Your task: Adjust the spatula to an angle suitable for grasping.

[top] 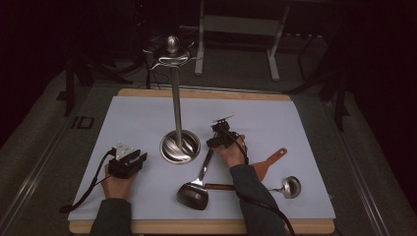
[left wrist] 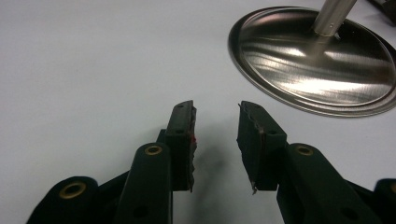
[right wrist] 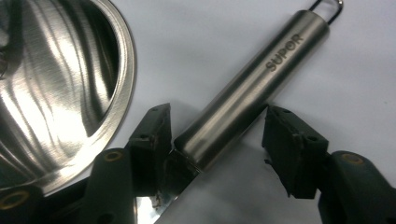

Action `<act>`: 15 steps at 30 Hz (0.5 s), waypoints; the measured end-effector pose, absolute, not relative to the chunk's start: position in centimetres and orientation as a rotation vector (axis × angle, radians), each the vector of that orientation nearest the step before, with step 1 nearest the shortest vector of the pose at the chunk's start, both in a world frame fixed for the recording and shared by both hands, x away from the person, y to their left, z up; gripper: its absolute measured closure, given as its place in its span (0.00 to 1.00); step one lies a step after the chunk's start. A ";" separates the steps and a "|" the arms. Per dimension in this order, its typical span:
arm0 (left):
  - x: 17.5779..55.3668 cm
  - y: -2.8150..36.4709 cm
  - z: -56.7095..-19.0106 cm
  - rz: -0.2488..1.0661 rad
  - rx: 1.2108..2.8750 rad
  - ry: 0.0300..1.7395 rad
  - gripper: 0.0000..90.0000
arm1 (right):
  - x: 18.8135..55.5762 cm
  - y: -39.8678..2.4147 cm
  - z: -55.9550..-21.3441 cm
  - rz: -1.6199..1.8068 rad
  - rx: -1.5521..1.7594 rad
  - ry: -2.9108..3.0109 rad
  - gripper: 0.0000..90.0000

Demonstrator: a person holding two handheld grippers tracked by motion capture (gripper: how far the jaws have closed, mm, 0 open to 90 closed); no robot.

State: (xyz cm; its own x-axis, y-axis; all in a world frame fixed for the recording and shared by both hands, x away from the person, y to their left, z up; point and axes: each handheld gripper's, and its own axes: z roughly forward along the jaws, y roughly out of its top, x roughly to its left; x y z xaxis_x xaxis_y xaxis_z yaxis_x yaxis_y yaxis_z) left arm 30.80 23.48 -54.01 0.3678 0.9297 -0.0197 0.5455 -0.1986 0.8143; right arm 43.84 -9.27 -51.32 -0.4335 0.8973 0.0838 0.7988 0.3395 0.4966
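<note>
White tabletop [top: 137, 123] at centre frame: our right claw [right wrist: 217, 140] stands wide around the spatula handle [right wrist: 252, 88], not gripping; our left claw [left wrist: 217, 140] gapes empty, lower left.

Brushed steel gleams on the round base of the tall metal stand [right wrist: 60, 93], swirled with reflections, just left of the right gripper [right wrist: 217, 140]. Between its matt black plastic jaws lies the satin-smooth cylindrical steel handle [right wrist: 252, 88]. Beneath everything, the pale matt paper sheet [left wrist: 93, 60] looks smooth.
</note>
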 end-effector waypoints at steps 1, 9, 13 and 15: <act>30.8 23.5 -54.0 0.638 1.867 1.284 0.74 | 43.9 -9.3 -51.3 0.708 1.538 2.398 0.49; 30.8 23.5 -54.0 0.636 1.867 1.286 0.73 | 43.8 -9.5 -51.2 0.709 1.545 2.394 0.53; 30.8 23.5 -54.0 0.636 1.868 1.288 0.73 | 43.6 -9.3 -51.1 0.731 1.558 2.398 0.57; 30.8 23.5 -54.0 0.636 1.868 1.288 0.73 | 43.4 -8.8 -50.8 0.717 1.519 2.402 0.62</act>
State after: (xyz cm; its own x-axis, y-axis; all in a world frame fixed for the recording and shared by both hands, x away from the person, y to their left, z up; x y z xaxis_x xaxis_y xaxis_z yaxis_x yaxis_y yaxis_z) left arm 30.84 23.47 -54.02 0.3653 0.9307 -0.0207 0.5492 -0.1975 0.8120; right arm 43.36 -8.83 -50.76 -0.4466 0.8912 0.0791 0.7888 0.3504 0.5050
